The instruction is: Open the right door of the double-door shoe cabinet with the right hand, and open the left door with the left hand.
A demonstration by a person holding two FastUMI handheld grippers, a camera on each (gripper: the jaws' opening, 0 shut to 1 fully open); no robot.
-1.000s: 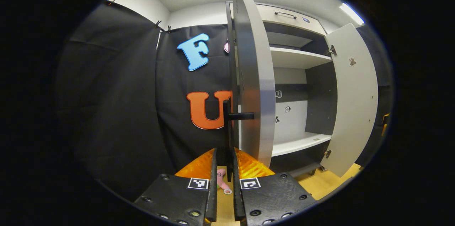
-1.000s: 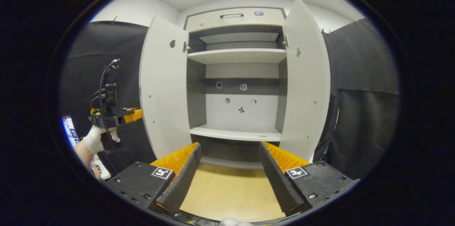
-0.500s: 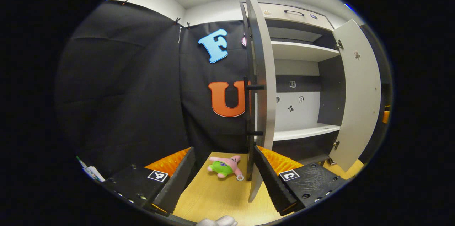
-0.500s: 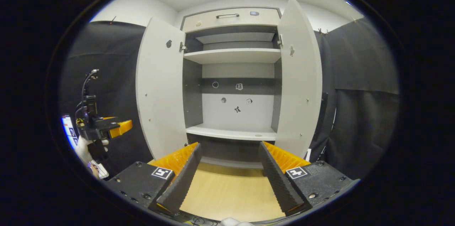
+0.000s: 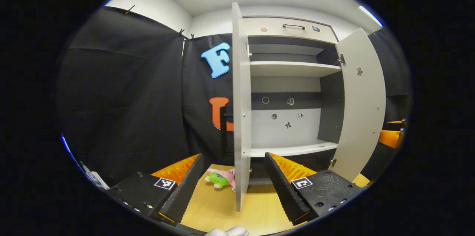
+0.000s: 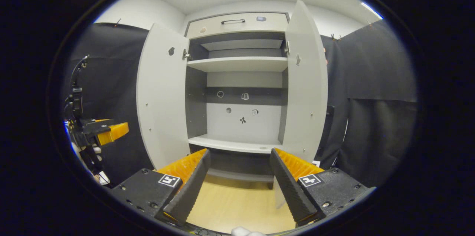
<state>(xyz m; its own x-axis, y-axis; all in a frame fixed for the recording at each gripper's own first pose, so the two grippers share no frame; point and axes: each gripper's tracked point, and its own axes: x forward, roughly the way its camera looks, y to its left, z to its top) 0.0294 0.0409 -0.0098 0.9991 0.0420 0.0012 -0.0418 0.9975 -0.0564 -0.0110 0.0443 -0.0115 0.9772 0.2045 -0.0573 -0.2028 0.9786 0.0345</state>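
Observation:
The shoe cabinet (image 6: 237, 64) stands with both doors swung out. In the left gripper view the left door (image 5: 241, 110) is seen nearly edge-on, with its black handle (image 5: 225, 132) behind it. The right door (image 5: 362, 106) hangs open beyond. My left gripper (image 5: 233, 159) is open, a short way back from the left door's edge, holding nothing. In the right gripper view the left door (image 6: 161, 95) and right door (image 6: 306, 87) flank bare shelves. My right gripper (image 6: 240, 152) is open in front of the cabinet's middle. The left gripper (image 6: 100, 134) shows far left there.
A pink and green plush toy (image 5: 219, 178) lies on the wooden floor (image 5: 222, 206) by the left door's foot. A closed drawer with a handle (image 6: 233, 21) tops the cabinet. Black cloth hangs on both sides. A gloved hand (image 6: 94, 150) holds the left gripper.
My left gripper let go of the left door's handle, opened, and drew back and rightwards. The right gripper stayed open, shifting only slightly.

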